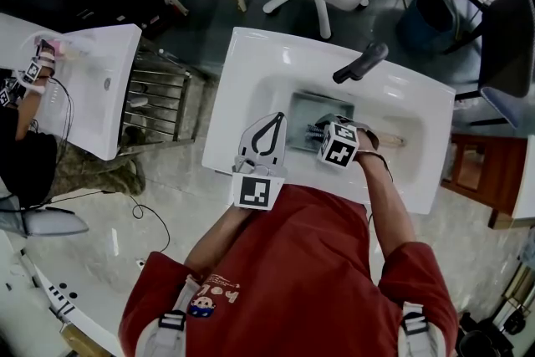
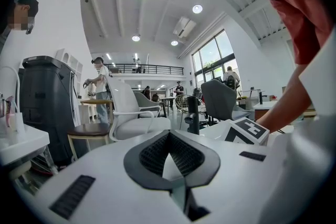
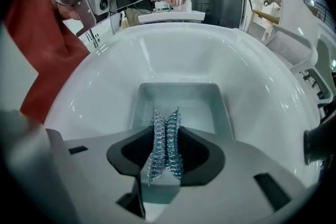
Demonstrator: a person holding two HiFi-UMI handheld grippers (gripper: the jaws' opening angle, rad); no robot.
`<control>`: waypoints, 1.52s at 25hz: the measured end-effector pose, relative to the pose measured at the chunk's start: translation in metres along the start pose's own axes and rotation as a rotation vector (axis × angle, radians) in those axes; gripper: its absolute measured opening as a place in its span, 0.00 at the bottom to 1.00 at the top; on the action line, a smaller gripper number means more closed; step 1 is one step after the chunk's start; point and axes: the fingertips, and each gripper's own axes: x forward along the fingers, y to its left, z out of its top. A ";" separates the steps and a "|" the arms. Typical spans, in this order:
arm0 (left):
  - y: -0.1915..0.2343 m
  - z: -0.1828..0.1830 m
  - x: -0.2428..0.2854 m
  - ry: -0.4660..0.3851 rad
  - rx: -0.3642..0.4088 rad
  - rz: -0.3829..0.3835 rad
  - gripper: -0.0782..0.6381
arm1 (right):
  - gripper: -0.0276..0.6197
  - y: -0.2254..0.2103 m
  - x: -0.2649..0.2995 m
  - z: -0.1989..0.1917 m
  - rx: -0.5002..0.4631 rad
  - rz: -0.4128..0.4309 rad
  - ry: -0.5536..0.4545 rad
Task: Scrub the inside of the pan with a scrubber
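White sink (image 1: 251,63), pan (image 3: 178,96) mid-basin, right hand-held gripper (image 3: 166,126) pinching scrubber (image 3: 165,147), left hand-held gripper (image 2: 169,136) closed at rim.

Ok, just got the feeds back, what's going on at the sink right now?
A person in a red shirt stands at the white sink. The right gripper is clamped on a metal scrubber and points down into the rectangular pan that sits in the basin. Whether the scrubber touches the pan's bottom cannot be told. The left gripper is shut with nothing between its jaws and sits at the sink's near edge, clear of the pan.
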 end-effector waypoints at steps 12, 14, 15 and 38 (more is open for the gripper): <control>0.001 -0.004 -0.001 0.003 0.000 0.002 0.12 | 0.28 -0.044 0.005 0.006 -0.068 -0.289 -0.044; 0.001 -0.004 -0.001 0.003 -0.002 0.003 0.12 | 0.29 -0.049 0.005 0.007 -0.077 -0.323 -0.055; 0.001 -0.004 0.000 0.003 -0.004 0.003 0.12 | 0.28 -0.051 0.005 0.007 -0.092 -0.344 -0.055; 0.009 0.000 -0.005 -0.003 -0.003 0.018 0.12 | 0.28 -0.028 -0.018 0.030 -0.054 -0.155 -0.095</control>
